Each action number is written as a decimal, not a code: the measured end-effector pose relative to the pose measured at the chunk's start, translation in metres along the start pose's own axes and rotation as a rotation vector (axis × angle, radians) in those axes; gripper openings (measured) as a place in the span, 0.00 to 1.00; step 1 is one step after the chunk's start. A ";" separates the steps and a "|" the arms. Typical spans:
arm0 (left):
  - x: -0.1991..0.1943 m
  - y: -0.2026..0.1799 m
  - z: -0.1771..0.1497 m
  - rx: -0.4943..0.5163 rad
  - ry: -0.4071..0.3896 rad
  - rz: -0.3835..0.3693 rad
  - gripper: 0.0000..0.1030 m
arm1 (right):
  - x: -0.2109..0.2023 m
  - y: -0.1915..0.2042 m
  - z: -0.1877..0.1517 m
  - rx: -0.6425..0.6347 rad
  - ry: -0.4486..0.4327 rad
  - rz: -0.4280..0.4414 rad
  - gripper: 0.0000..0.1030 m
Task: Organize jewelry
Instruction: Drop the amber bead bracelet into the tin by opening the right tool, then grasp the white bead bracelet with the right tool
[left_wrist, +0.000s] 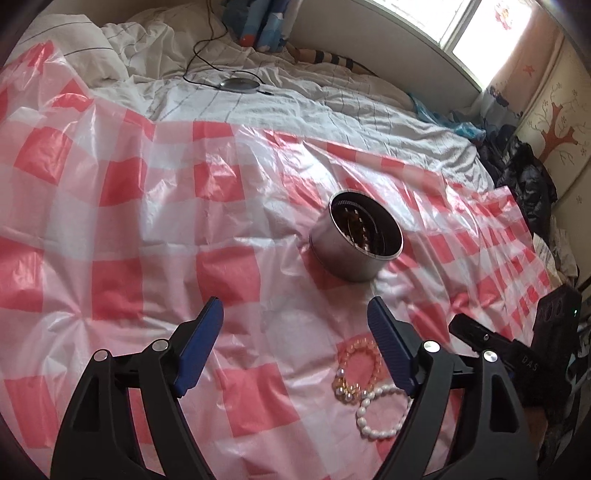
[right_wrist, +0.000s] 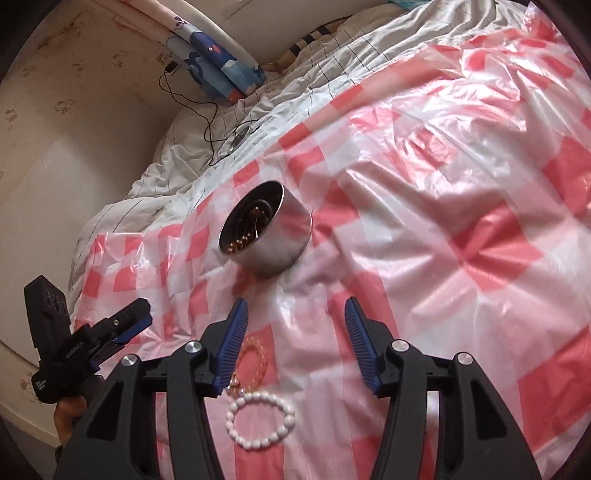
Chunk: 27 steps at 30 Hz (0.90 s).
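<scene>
A round metal tin (left_wrist: 356, 240) (right_wrist: 264, 234) stands on the red-and-white checked plastic sheet (left_wrist: 147, 221) (right_wrist: 443, 184), with beaded jewelry lying inside it. A white pearl bracelet (left_wrist: 380, 411) (right_wrist: 260, 421) and an amber bead bracelet (left_wrist: 356, 371) (right_wrist: 253, 363) lie touching on the sheet, nearer than the tin. My left gripper (left_wrist: 295, 321) hangs open above the sheet, nothing between its blue pads; both bracelets sit under its right finger. My right gripper (right_wrist: 295, 317) is open over the sheet, with the bracelets below its left finger. Each gripper shows at the edge of the other's view.
The sheet covers a rumpled white striped duvet (left_wrist: 295, 96) on a bed. A dark round device (left_wrist: 240, 85) with a black cable lies on the duvet beyond. A blue patterned pillow (right_wrist: 218, 62) leans at the headboard. Dark clothes (left_wrist: 524, 173) pile beside the bed.
</scene>
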<state>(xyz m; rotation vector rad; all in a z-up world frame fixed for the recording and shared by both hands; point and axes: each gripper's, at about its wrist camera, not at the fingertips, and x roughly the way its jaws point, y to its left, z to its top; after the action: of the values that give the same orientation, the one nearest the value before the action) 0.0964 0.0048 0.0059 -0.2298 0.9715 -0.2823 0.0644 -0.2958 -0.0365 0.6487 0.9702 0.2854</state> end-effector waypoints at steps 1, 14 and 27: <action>0.002 -0.002 -0.007 0.016 0.016 -0.008 0.74 | -0.006 0.001 -0.009 -0.010 0.004 0.014 0.52; 0.003 -0.010 -0.028 0.063 0.030 0.000 0.75 | 0.004 0.050 -0.077 -0.331 0.107 -0.094 0.55; 0.024 -0.022 -0.032 0.105 0.083 -0.004 0.75 | 0.022 0.055 -0.086 -0.468 0.122 -0.250 0.10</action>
<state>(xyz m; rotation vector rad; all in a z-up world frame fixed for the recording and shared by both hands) 0.0797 -0.0262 -0.0233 -0.1244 1.0348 -0.3474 0.0081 -0.2090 -0.0508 0.0818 1.0436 0.3186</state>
